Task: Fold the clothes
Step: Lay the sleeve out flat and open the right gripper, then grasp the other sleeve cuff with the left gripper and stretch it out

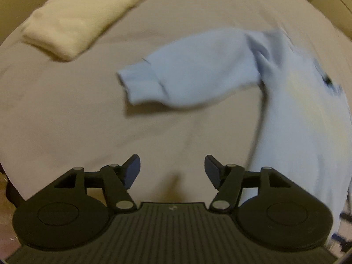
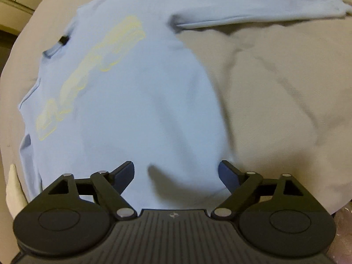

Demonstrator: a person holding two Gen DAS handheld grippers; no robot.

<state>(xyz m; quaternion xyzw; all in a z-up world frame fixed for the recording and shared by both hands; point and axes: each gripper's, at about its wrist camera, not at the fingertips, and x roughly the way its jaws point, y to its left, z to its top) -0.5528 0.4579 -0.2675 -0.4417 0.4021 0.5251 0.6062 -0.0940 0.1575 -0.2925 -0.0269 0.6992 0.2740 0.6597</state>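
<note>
Altogether we count one light blue sweatshirt (image 2: 136, 101), one folded cream towel (image 1: 83, 15) and two tools. Our sweatshirt lies spread flat on the beige sheet (image 1: 66, 114) of the bed, pale yellow lettering (image 2: 92, 70) facing up, with one sleeve (image 1: 189, 77) stretched out sideways in the left wrist view. Our towel sits well apart from it, near the sheet's far edge. Our left tool (image 1: 172, 170) stands moderately open above bare sheet, beside the sweatshirt's body, with nothing between its pads. Our right tool (image 2: 176, 173) stands wide open over the sweatshirt's lower part, gripping nothing; whether its pads touch the cloth we cannot tell.
</note>
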